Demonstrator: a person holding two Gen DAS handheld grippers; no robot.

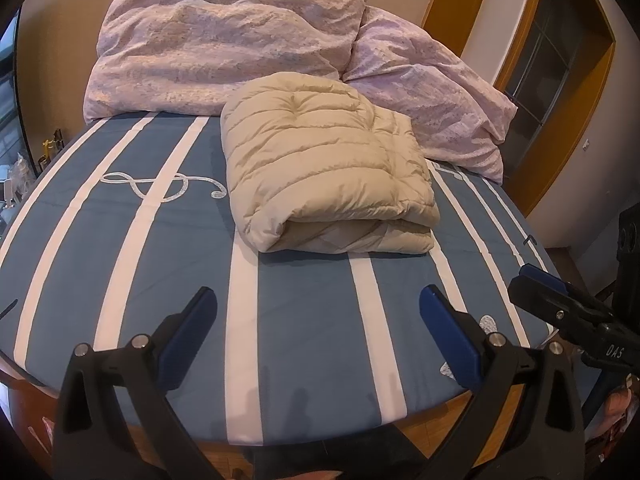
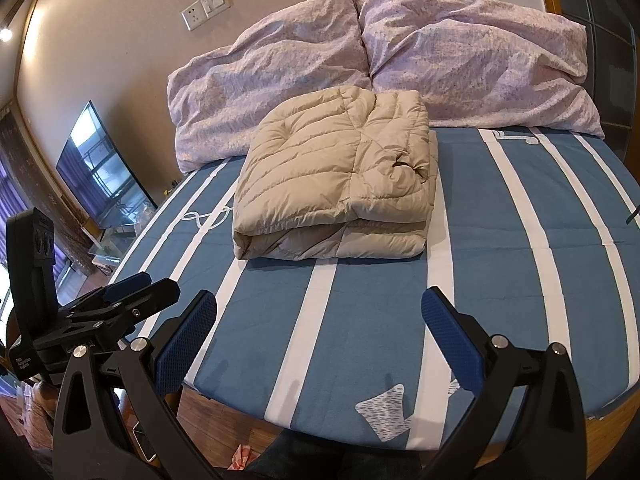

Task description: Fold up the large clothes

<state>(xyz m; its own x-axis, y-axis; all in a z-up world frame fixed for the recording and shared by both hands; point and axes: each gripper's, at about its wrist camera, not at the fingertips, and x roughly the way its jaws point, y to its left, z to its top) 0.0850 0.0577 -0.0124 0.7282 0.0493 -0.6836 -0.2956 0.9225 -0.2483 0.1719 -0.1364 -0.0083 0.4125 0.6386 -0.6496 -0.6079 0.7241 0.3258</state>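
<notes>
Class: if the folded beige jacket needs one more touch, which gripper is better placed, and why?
Marginally the left gripper: the jacket lies almost straight ahead of it, but ahead-left of the right gripper. Both are open, empty, and back at the bed's near edge.

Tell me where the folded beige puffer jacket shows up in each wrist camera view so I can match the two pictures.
Left wrist view: the folded beige puffer jacket lies right of centre on the striped bedsheet, fold toward the camera.
Right wrist view: the jacket lies about centre, slightly left.
Shared landmark: the two lilac pillows directly behind the jacket in both views.
</notes>
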